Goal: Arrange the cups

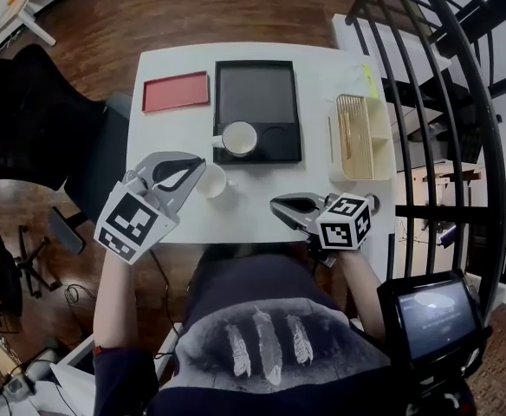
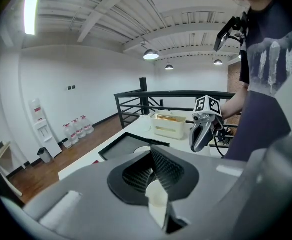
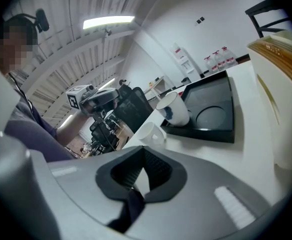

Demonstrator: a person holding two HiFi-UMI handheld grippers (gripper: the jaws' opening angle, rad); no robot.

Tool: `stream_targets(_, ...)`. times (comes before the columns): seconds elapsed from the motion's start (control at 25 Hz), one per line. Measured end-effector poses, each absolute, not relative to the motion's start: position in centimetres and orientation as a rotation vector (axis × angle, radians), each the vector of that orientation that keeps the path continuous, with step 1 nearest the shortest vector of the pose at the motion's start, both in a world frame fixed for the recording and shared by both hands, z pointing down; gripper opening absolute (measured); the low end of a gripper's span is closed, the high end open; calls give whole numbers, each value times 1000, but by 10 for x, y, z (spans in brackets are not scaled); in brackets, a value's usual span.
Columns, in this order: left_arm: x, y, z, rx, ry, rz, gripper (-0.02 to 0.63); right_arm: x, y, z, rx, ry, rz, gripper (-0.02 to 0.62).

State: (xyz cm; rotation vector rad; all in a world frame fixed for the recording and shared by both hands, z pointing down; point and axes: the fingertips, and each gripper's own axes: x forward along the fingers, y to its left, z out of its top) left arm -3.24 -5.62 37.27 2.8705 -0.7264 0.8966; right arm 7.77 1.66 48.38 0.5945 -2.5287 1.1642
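Your left gripper [image 1: 199, 170] reaches in from the lower left on a bare forearm [image 1: 114, 293]; it tilts downward, nose toward the black tray [image 1: 255, 89], marker cube [image 1: 132, 224] turned up at the head camera; its jaws are closed on the wall of the handled cup [image 1: 213, 181], a pale strip of which shows between the pads in the left gripper view. That cup sits on the white table [image 1: 253, 189] near its front edge, just outside the tray's near left corner. The second cup [image 1: 239, 137] stands inside the tray at its near edge, beside an empty round recess [image 1: 276, 137]. Your right gripper [image 1: 275, 204] is held low over the table's front edge, well apart from both cups, nose pointing left toward the other tool; its jaws are pressed together with nothing between them; only table shows past them. A red tray [image 1: 176, 91] lies left of the black one; a cream box [image 1: 376, 120] of wooden sticks sits to the right.
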Motion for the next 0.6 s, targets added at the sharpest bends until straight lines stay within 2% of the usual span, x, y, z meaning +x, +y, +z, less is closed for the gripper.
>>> stream_targets(0.6, -30, -60, 372, 2902, -761, 896, 15, 74, 11, 481, 563, -2532, 1145, 5)
